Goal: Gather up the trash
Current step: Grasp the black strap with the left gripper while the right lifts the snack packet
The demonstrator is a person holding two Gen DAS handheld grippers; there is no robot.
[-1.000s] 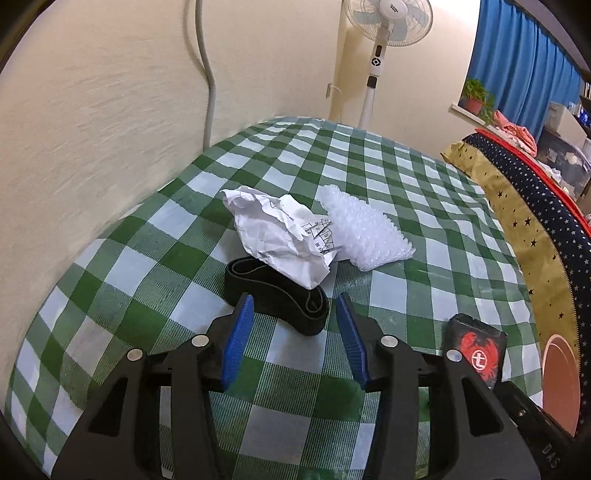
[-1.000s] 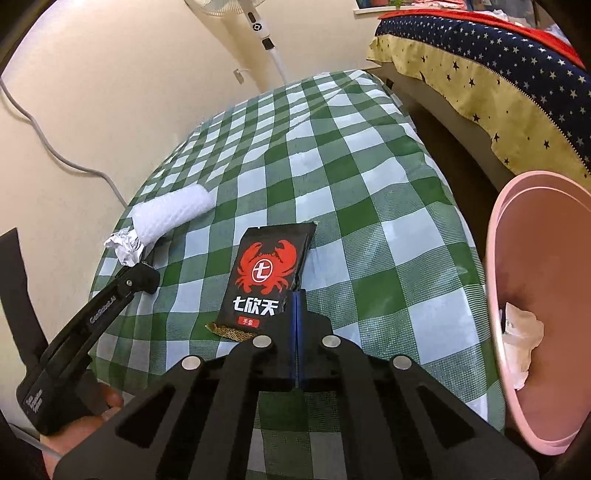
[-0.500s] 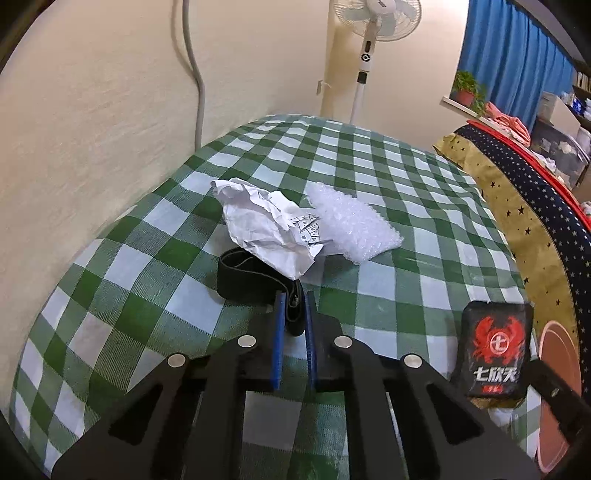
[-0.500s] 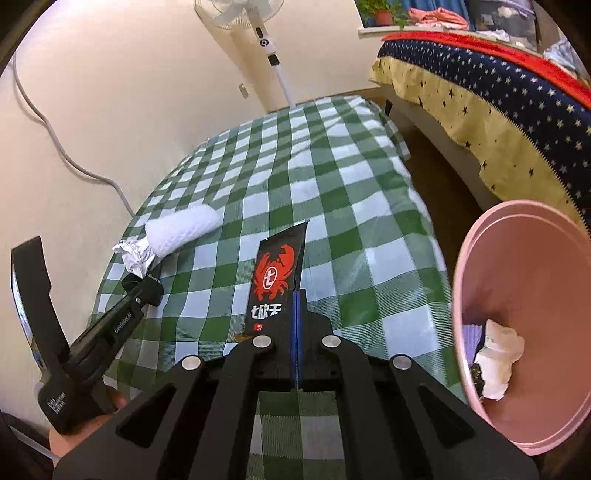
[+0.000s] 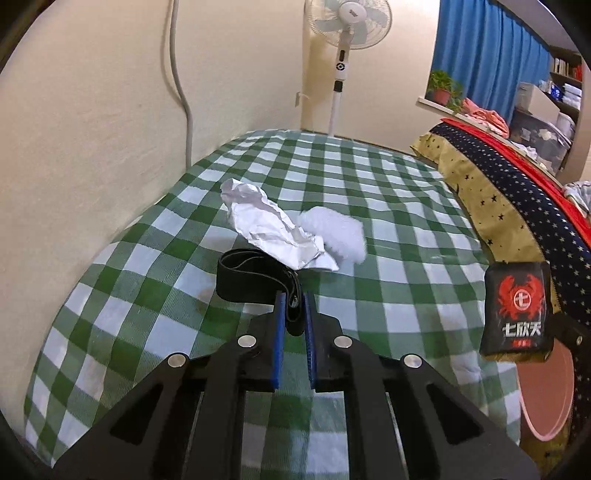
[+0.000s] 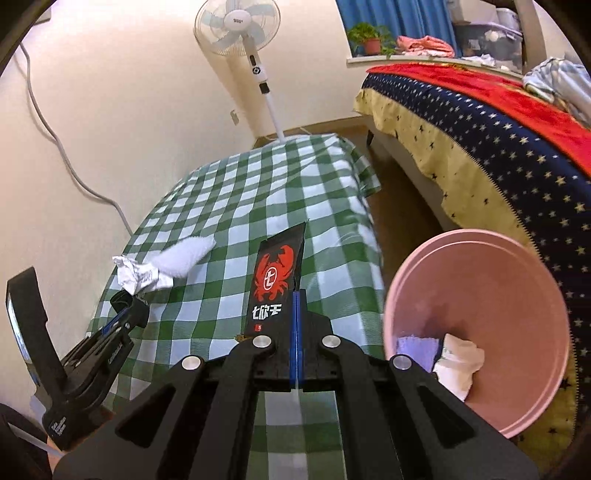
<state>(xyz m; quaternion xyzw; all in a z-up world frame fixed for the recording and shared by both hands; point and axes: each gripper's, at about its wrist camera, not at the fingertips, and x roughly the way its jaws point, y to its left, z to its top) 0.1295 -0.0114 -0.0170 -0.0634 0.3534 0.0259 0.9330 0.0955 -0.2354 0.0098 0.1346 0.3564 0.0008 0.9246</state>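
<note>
Left gripper (image 5: 293, 317), pitched downward over the near edge of the checked tablecloth (image 5: 369, 192), has its blue pads clamped on one end of a black strap loop (image 5: 255, 275); the rest of the loop extends away toward the cloth's left edge, and whether it touches the cloth cannot be told. Right gripper (image 6: 296, 317), likewise pitched downward beyond the cloth's near right corner, has its jaws fully together on the lower edge of a black snack packet with a red crab print (image 6: 275, 280); the packet stands upright above the fingers, clear of the cloth. In the right wrist view the left gripper appears at lower left, seen side-on and angled toward the cloth. In descending size: the star-patterned bedspread (image 6: 480, 147) fills the right of the scene; the green-and-white tablecloth covers the table along the cream wall; a pink bin (image 6: 480, 280) stands just beside the cloth's right edge, holding a white tissue wad (image 6: 458, 360) and a lilac scrap (image 6: 417, 349); a white standing fan (image 5: 345, 33) rises behind the far edge. Near the cloth's left edge lie crumpled white paper (image 5: 273, 229) and, touching it, a white bubble-wrap piece (image 5: 338, 232), both just beyond the strap.
</note>
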